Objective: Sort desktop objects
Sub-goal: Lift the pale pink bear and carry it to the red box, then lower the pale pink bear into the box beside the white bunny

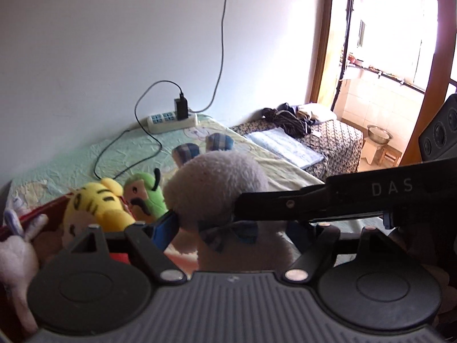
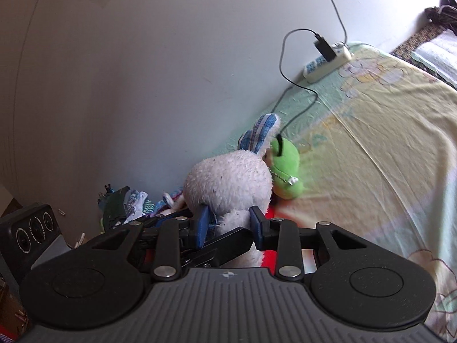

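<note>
A white plush rabbit with plaid ears fills the middle of the left wrist view. It sits between the wide-apart fingers of my open left gripper, whose left blue pad touches its head. My right gripper is shut on the rabbit, both blue pads pressed in at its neck. One of that gripper's black fingers crosses in from the right in the left wrist view. Under the rabbit is a red bin holding a yellow tiger plush, a green plush and a pink rabbit plush.
The table wears a pale green and yellow cloth and stands against a white wall. A power strip with a black charger and trailing cable lies at the back. A bed with clothes stands beyond. Mixed small items are piled left of the bin.
</note>
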{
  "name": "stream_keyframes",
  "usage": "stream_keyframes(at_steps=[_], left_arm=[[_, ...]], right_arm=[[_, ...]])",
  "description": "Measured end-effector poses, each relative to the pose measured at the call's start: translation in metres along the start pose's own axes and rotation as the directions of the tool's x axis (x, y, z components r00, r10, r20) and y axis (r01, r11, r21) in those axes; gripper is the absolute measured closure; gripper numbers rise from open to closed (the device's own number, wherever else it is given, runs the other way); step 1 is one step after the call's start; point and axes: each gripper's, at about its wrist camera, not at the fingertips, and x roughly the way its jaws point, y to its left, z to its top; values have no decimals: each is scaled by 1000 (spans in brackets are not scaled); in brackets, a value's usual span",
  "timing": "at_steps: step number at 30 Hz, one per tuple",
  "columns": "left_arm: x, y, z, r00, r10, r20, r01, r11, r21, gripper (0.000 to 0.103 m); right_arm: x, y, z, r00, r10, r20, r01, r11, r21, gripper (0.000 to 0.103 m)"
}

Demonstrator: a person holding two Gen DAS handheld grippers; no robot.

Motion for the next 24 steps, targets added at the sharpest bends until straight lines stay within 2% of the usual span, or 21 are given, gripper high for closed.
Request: stream_keyframes(at_steps=[6,11,15,20,24], left_arm=[[-45,41,0,989,123,77,-121,992,-31,23],[-73,76,-12,962,259,83,-256,966,-49,23],[-91,106,-24,939,339,64,-334,939,-79,23],[-99,139,-37,907,418,48,-414,907,-80,23],[-95,169,-50,908,419,13,-416,904,-98,23]], right_arm=[[34,39,1,989,146,15,-145,987,-73,69],[79,70,-9,969,242,-41,-246,963,-115,69],[116,95,-24,950,299,-89,-308,944,-115,69],[161,118,-40,933,332,-136,-349,929,-124,69],[186,132,-58,938,312,-153,-331,935,-128,69]])
